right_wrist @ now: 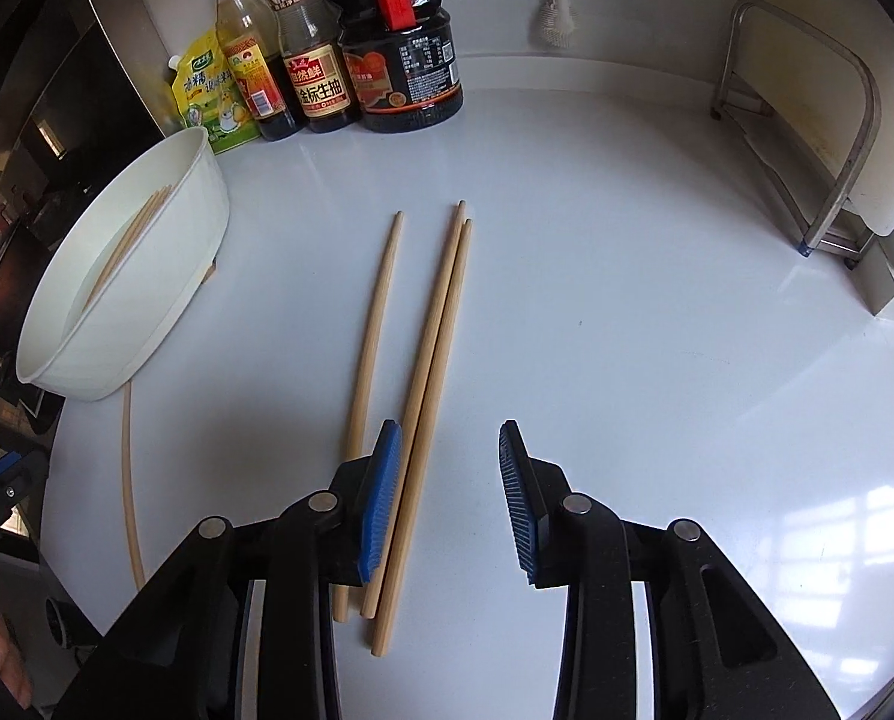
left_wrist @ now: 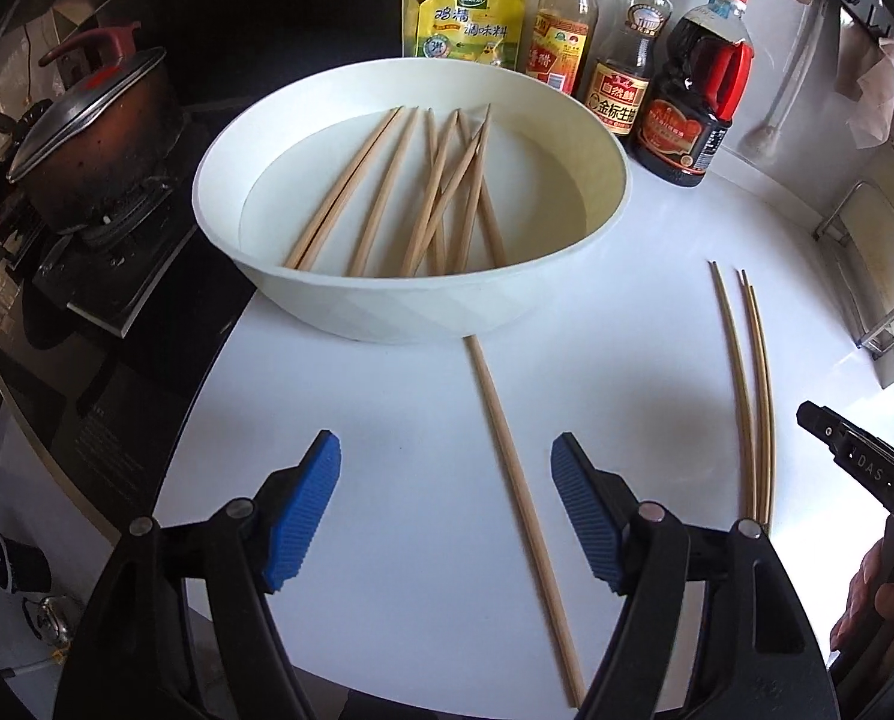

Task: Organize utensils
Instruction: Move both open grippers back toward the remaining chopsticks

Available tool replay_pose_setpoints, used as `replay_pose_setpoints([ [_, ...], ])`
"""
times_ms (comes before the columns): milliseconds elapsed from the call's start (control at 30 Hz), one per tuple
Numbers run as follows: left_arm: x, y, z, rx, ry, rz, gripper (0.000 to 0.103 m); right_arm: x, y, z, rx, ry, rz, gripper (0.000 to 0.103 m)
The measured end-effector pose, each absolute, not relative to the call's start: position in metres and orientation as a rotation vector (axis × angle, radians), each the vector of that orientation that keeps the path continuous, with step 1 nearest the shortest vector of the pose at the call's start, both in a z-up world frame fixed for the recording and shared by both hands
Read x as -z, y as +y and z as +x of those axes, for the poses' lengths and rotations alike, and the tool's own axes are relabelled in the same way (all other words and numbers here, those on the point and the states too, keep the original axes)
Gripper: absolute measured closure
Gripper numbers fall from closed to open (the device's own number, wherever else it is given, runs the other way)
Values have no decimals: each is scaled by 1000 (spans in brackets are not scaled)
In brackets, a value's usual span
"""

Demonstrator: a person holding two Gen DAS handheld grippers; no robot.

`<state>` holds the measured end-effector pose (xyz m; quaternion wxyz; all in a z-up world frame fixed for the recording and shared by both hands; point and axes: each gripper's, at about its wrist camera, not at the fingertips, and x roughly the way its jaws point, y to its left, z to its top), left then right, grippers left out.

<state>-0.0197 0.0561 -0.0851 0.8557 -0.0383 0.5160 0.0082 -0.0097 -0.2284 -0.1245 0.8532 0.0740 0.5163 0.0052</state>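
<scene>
The lone chopstick's point(left_wrist: 522, 498) near end is being cut off behind the left gripper's point(left_wrist: 444, 510) frame, and its far end is being hidden by the bowl point(left_wrist: 387, 306). It is lying on the white bench point(left_wrist: 627, 312) between released fingers. More pale wooden chopsticks point(left_wrist: 423, 192) are lying crossed in the bowl. Three chopsticks point(right_wrist: 423, 372) are lying under the right gripper point(right_wrist: 450, 498), its fingers parted, gripping nothing.

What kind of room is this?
Most likely a home kitchen: a lidded pot sits on a gas stove, and sauce bottles line the white counter by the wall.
</scene>
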Motion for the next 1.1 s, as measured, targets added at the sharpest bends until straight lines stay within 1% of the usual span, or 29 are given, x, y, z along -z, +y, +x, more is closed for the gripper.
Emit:
replay_pose_setpoints([
  [167, 104, 59, -23, -37, 1114, -154, 31, 132, -221, -6, -26, 1084, 110, 70],
  [333, 116, 56, -27, -71, 1123, -151, 31, 135, -219, -5, -19, 1073, 64, 70],
  [733, 125, 51, -27, -79, 1135, -187, 31, 141, -221, -7, -20, 1094, 46, 70],
  [867, 131, 50, -25, -95, 1138, -178, 28, 144, -221, -7, -14, 1104, 46, 70],
  [1100, 136, 46, -25, -98, 1138, -153, 27, 145, -221, -8, -19, 1102, 50, 70],
])
